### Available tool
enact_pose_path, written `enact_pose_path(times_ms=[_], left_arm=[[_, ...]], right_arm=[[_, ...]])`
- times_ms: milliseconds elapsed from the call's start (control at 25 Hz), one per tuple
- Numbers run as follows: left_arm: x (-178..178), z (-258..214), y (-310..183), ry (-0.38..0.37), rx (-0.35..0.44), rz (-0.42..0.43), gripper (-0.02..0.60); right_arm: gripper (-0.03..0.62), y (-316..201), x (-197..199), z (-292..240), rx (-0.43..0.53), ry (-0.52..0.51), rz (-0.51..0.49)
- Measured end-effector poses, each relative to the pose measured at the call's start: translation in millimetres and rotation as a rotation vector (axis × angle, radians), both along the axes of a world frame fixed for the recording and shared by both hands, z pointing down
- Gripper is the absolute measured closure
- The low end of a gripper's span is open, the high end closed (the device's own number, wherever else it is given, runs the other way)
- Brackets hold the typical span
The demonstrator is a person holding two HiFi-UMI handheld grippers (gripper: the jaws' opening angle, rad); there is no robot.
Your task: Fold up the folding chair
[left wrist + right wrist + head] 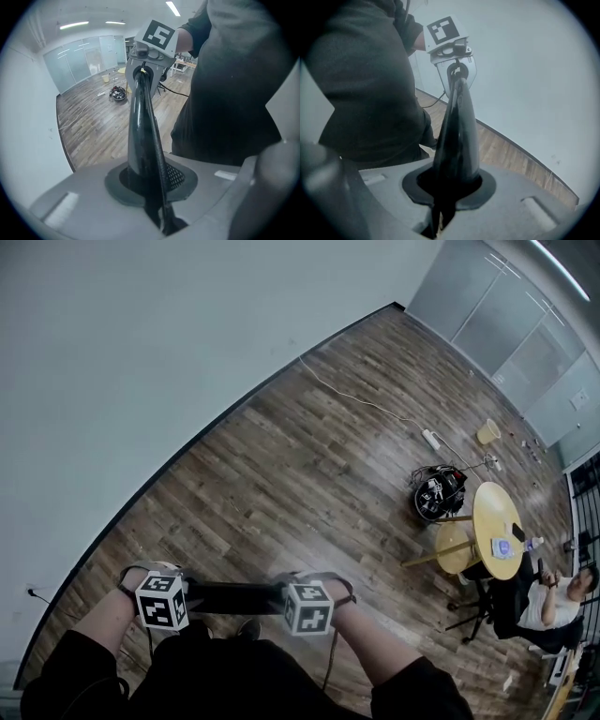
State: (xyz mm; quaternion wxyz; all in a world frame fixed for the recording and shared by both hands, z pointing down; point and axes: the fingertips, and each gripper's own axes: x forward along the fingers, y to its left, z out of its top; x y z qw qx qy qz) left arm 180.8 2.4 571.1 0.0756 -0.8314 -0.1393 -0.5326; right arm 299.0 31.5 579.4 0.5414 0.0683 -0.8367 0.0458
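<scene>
Black and glossy, the chair (pixel 234 597) shows in the head view only as a short dark bar, its upper edge, close against the person's body and above the wood floor (pixel 281 465). The left claw (pixel 180 599) sits at the chair's left end and the right claw (pixel 291 604) at its right end, both pointing steeply down onto it. A hold at both ends probably keeps the chair level and stops it swinging as the frame closes. How far the seat is folded I cannot tell, since everything below that edge is hidden. A round table (pixel 489 507) and a seated person (pixel 548 601) are well apart from the chair, off to its right.

In the left gripper view the claw is clamped on the chair's edge: the dark rail comes out from between the jaws with no gap beside it and runs straight to the other claw at its far end.

In the right gripper view the jaws are likewise closed tight on the chair, with the pale wall (pixel 534 70) beyond it. The matched grips suggest a two-handed lift.
</scene>
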Motion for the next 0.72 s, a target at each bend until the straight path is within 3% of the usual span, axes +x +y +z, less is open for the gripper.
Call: enact_pose_path(times_ms=[240,720], left_arm=[[-45.7,-5.9,0.2,-0.007,-0.045,-0.058,0.526],[-182.4,-13.4,-29.6,-0.004,-0.043,-0.248,0.523]], right_arm=[[0.543,-8.8,-43.7,-9.8,-0.044,0.023,-0.102],[0.543,-63.1,-177.9,-15.8,-0.051,0.037,-0.295]])
